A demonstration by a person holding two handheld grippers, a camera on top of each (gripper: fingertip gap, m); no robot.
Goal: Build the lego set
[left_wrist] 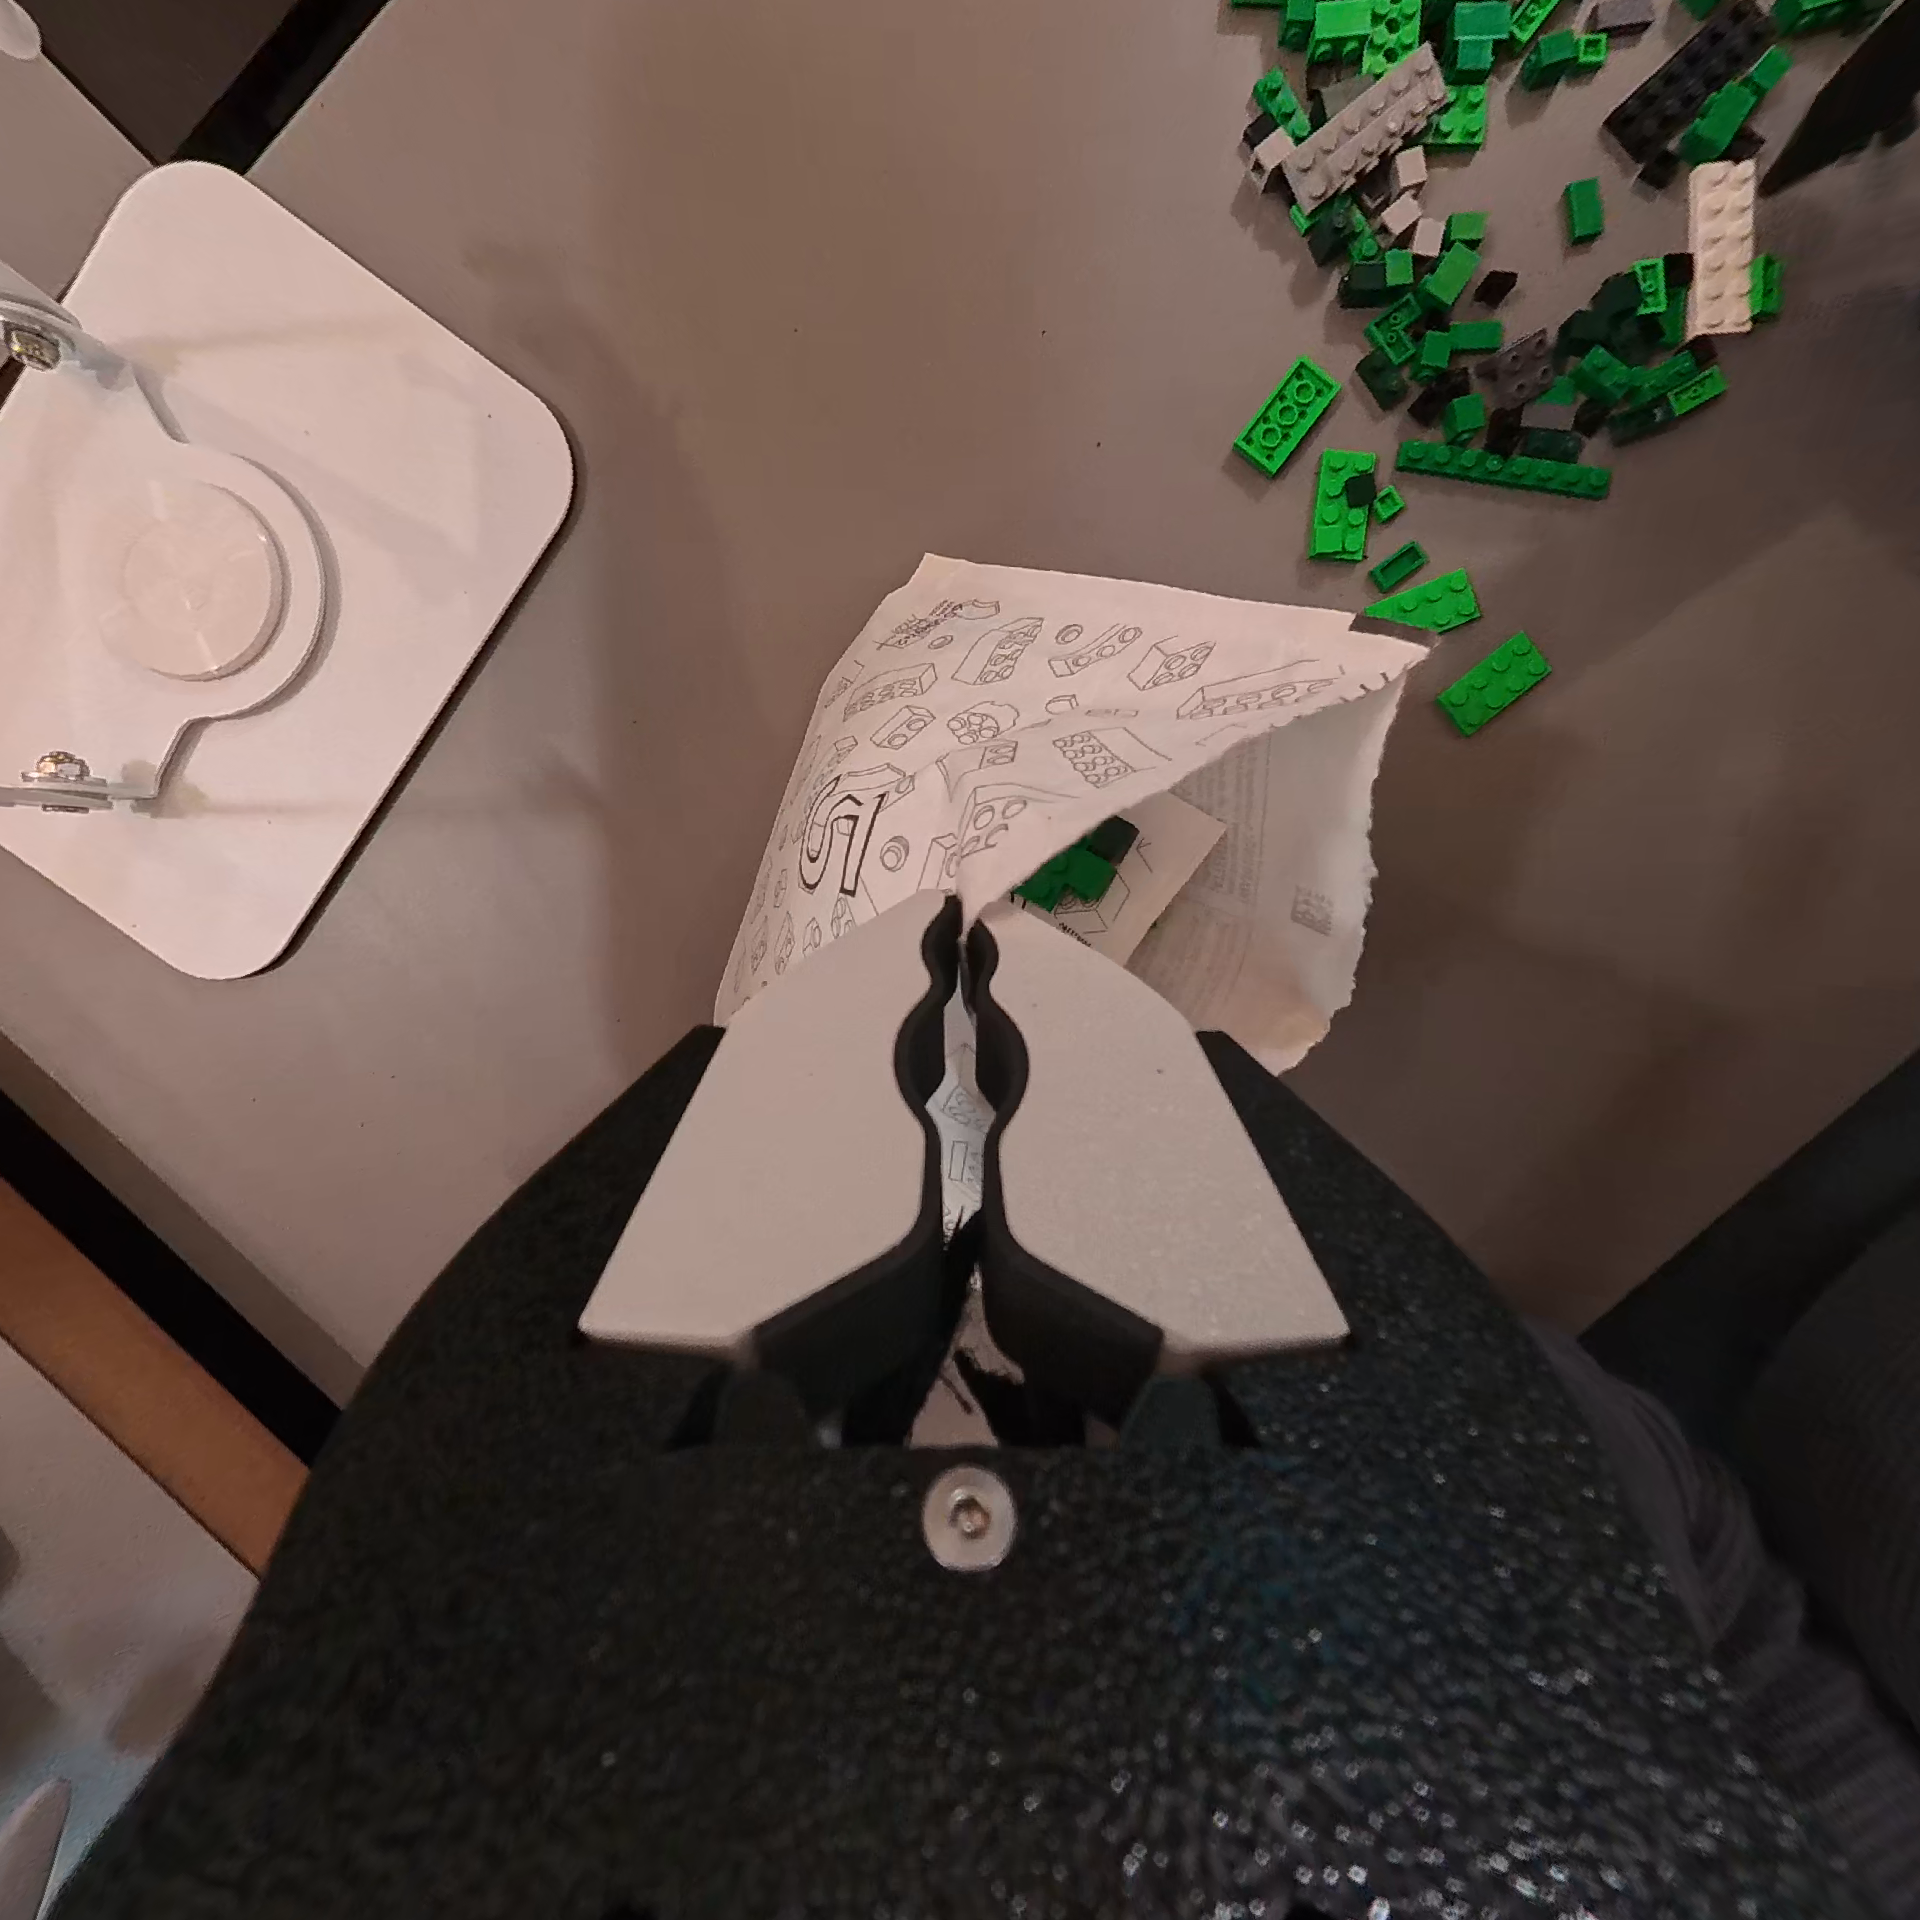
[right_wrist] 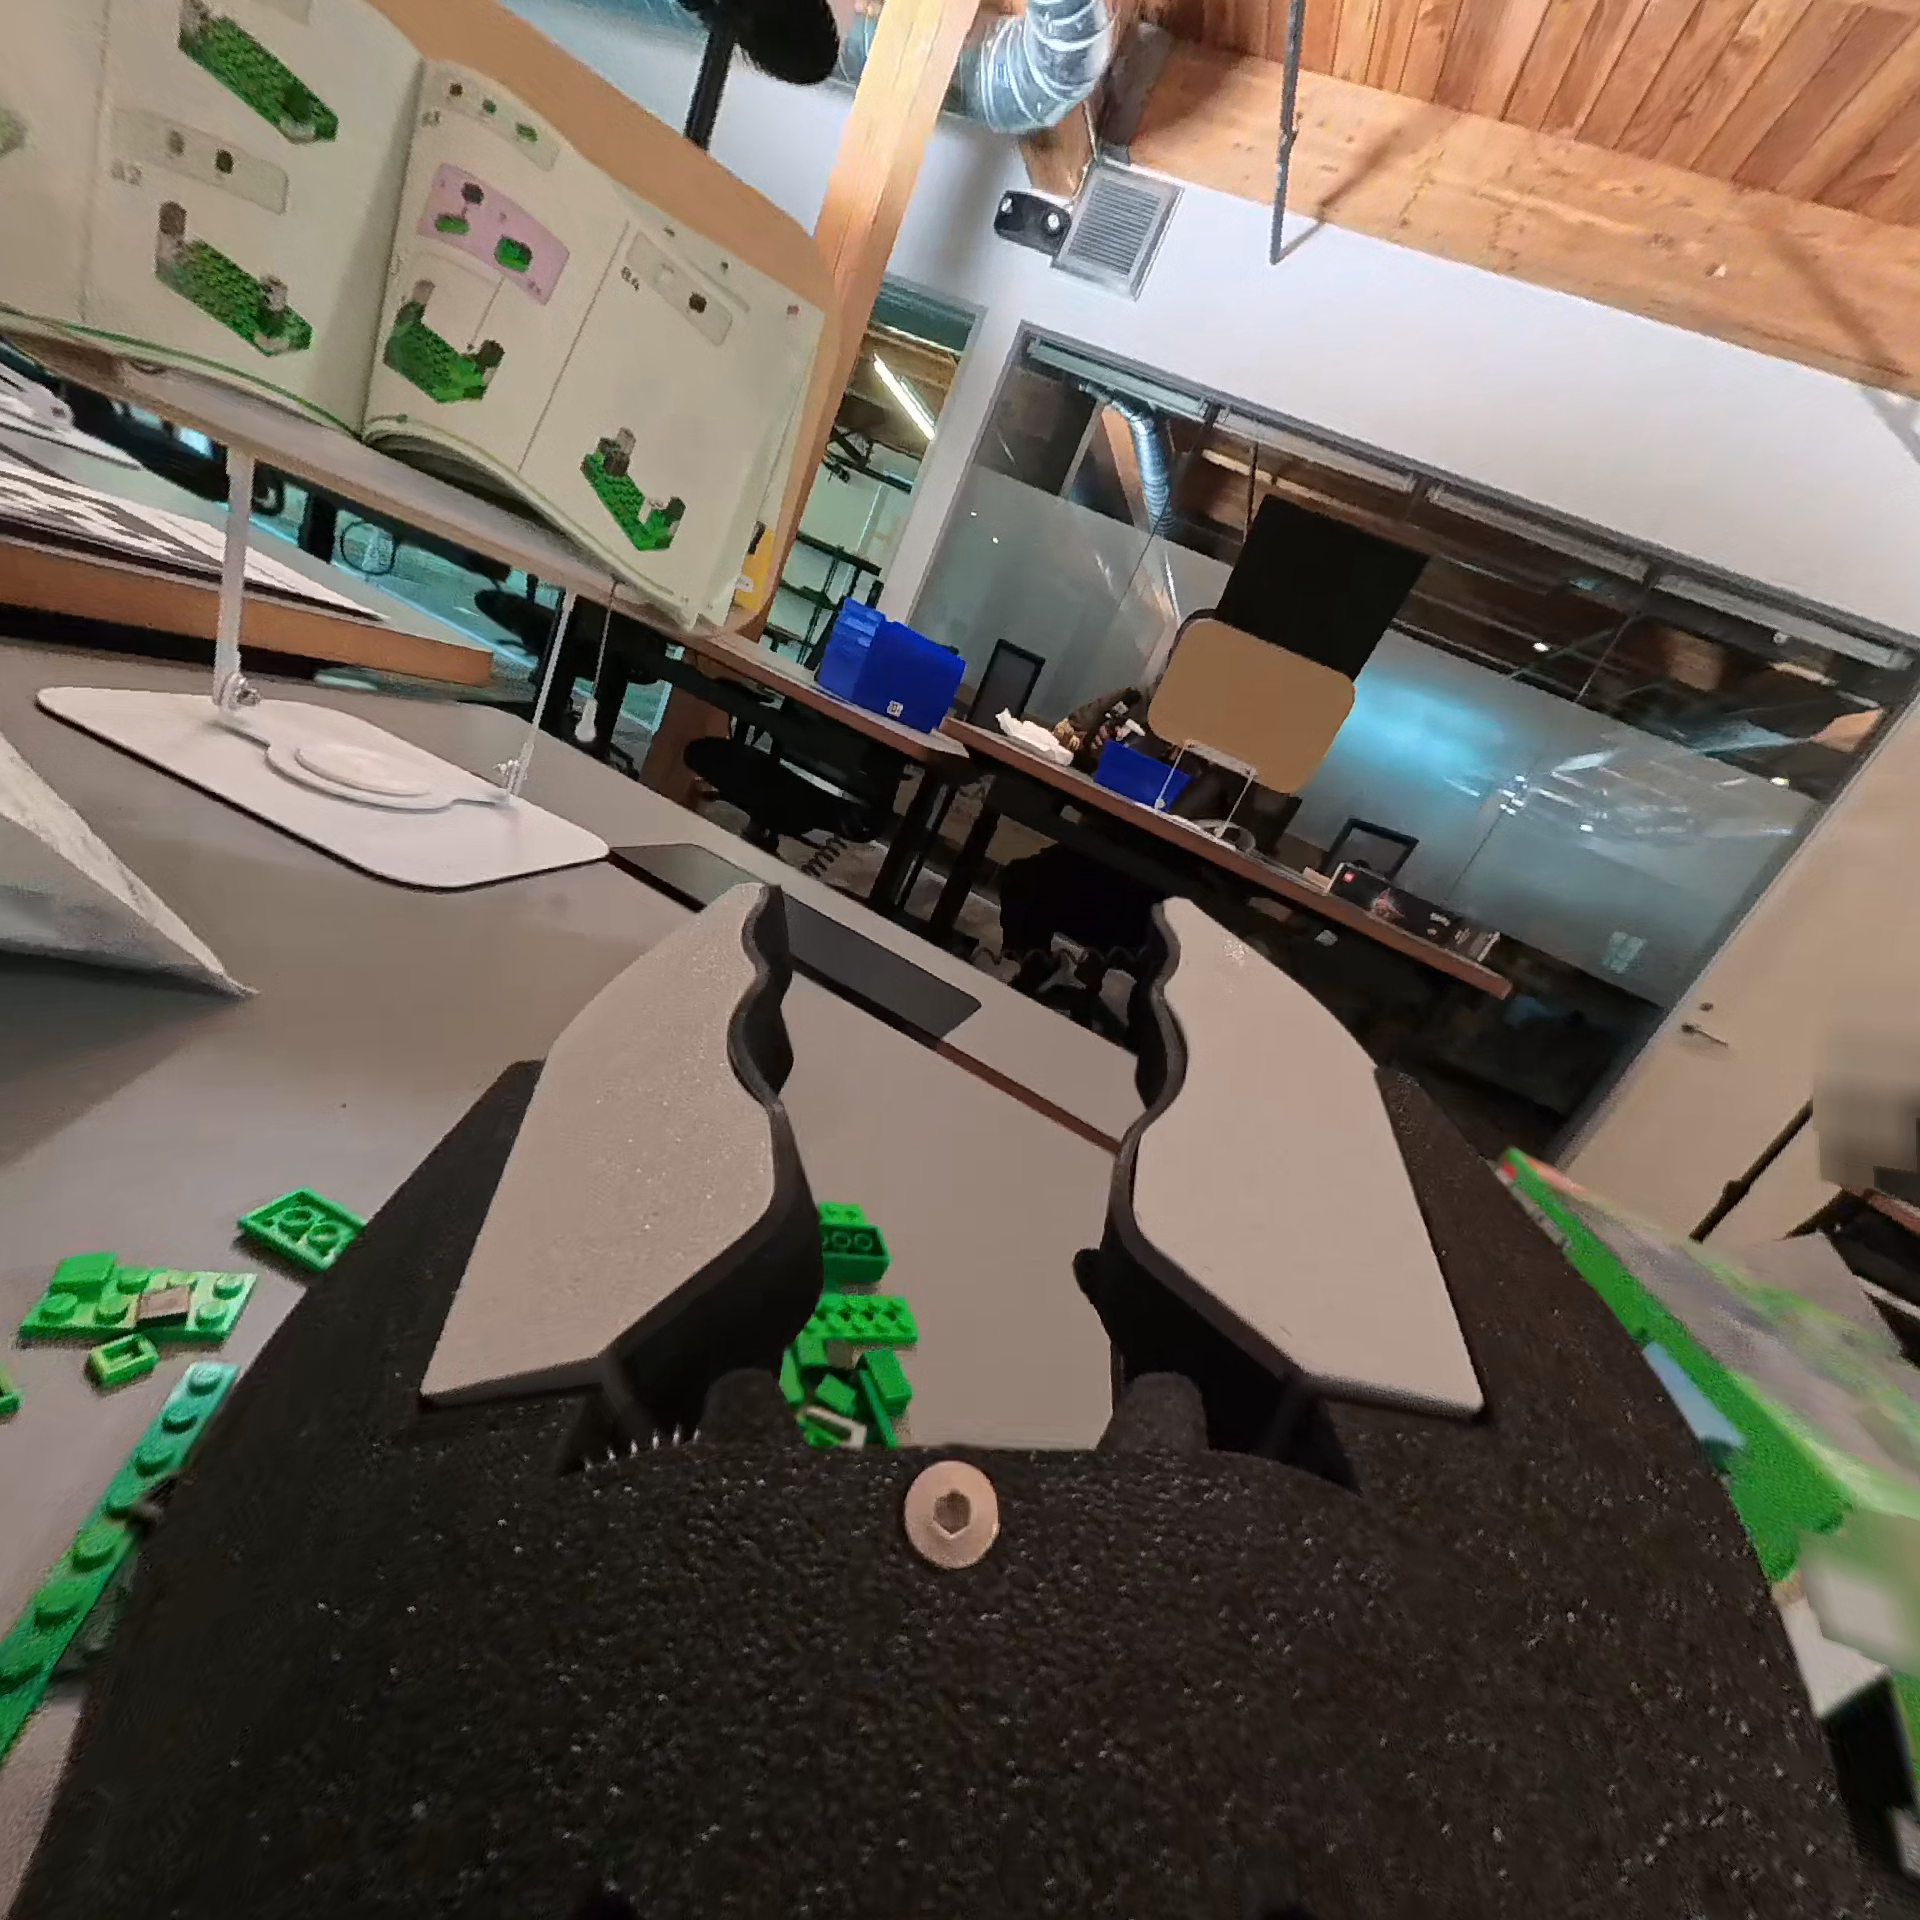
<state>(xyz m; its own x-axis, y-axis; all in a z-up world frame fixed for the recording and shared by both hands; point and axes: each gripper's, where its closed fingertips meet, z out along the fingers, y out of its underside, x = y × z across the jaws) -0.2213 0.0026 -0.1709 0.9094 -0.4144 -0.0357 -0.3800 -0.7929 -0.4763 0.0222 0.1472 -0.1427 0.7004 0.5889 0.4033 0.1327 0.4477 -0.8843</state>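
Two grippers: one in each of the person's hands, over a grey table (left_wrist: 935, 312).
Left gripper (left_wrist: 958, 914): jaws pressed together on a torn white paper bag (left_wrist: 1039, 717) printed with brick outlines; the paper runs back between the fingers (left_wrist: 790, 1132).
Bag: opens ahead and to the right of the left gripper's tips, with a few green bricks (left_wrist: 1081, 873) and a white slip showing inside the tear.
Loose bricks (left_wrist: 1507, 312): scattered far ahead and to the right of the left gripper, mostly green with some grey, black and one white plate (left_wrist: 1723, 249), all apart from the bag.
Stand base (left_wrist: 239, 561): white, rounded, ahead and to the left of the left gripper.
Right gripper (right_wrist: 961, 914): jaws spread wide, holding nothing, angled low across the table.
Bricks near right gripper: green pieces (right_wrist: 847, 1340) lie under and behind its left finger, with more plates (right_wrist: 135, 1304) to its left.
Instruction book (right_wrist: 416, 270): open on the stand, up and to the left of the right gripper.
Box (right_wrist: 1704, 1382): green, blurred, close on the right gripper's right side.
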